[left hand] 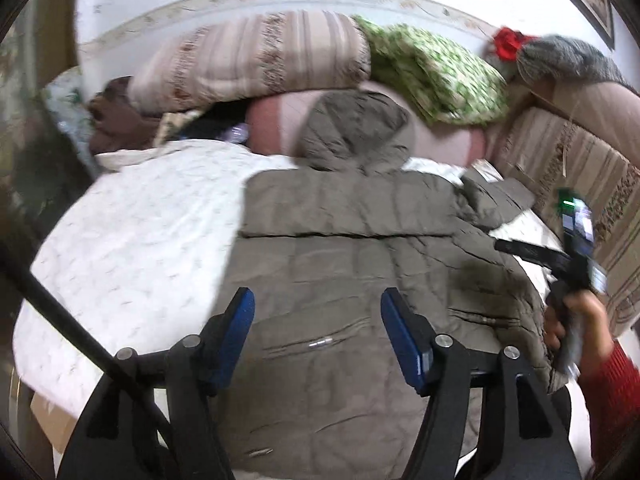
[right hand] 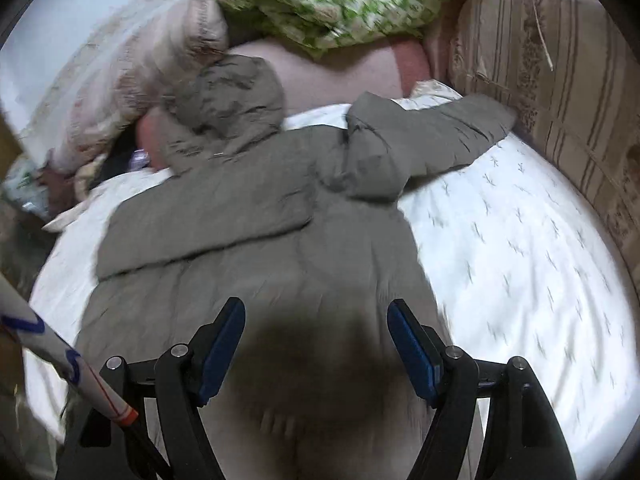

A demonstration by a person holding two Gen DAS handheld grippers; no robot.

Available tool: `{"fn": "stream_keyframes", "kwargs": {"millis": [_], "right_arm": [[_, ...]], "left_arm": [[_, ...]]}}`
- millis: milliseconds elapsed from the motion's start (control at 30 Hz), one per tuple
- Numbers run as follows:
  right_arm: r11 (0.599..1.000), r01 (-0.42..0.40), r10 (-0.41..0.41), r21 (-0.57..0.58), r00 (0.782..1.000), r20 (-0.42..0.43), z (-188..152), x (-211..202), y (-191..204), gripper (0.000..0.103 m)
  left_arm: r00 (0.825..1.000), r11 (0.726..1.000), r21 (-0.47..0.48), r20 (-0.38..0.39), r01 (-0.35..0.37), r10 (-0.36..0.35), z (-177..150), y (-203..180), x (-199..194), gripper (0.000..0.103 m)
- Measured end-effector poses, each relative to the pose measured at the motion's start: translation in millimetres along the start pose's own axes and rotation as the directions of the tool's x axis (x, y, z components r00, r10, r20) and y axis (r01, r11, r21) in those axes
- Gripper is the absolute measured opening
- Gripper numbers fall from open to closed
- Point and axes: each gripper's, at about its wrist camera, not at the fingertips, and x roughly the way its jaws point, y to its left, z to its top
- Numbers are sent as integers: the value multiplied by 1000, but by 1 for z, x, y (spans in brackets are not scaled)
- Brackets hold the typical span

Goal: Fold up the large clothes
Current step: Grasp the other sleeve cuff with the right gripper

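**Puffy hooded coat laid out on the bed, both grippers empty above it**

The grey-green quilted coat (left hand: 360, 248) lies spread on the bed (left hand: 132, 240), over a white patterned sheet, with its hood (left hand: 356, 132) up against the pile of pillows (left hand: 256, 60) at the head and its hem towards the person. So its long axis runs from the near edge of the bed straight away to the pillows, hood end far. One sleeve already looks folded across the chest; the other sleeve (right hand: 432, 140) sticks out to the right towards the striped cushion.

The left gripper (left hand: 316, 336) hangs over the lower body of the coat with its jaws apart and nothing between the blue pads. The right gripper (right hand: 316, 348) is likewise wide open and empty over the hem, held in a hand (left hand: 576, 320) with a red sleeve.

I would judge the coat bulky but light, soft and springy, with a slick shell that may slip from a shallow pinch. The padding will puff back open, so a deep bite at a seam, cuff or hem edge looks the safest hold
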Motion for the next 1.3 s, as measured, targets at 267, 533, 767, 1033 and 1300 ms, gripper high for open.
{"fn": "stream_keyframes", "kwargs": {"millis": [267,533,767,1033,1300], "right_arm": [[995,92,-94,-26,989,-113,63,123,23,75],[986,154,-162,-69,979,-124,86,144,24,20],[999,19,-20,-36,1000,-8,84,77,-16,47],[965,186,-193,186,981,17,78,61,-166,56],[880,134,-160,456,987,18,129,105,-271,56]], "left_arm": [[998,997,-51,31,-60,61,-9,34,-12,65],[1000,998,-61,3,-26,26,-8,24,2,65],[1000,1000,-17,-30,6,-7,-12,-2,8,65],[995,998,11,-77,69,-68,-13,-33,29,65],[987,999,-38,-160,19,-25,-9,-27,70,65]]}}
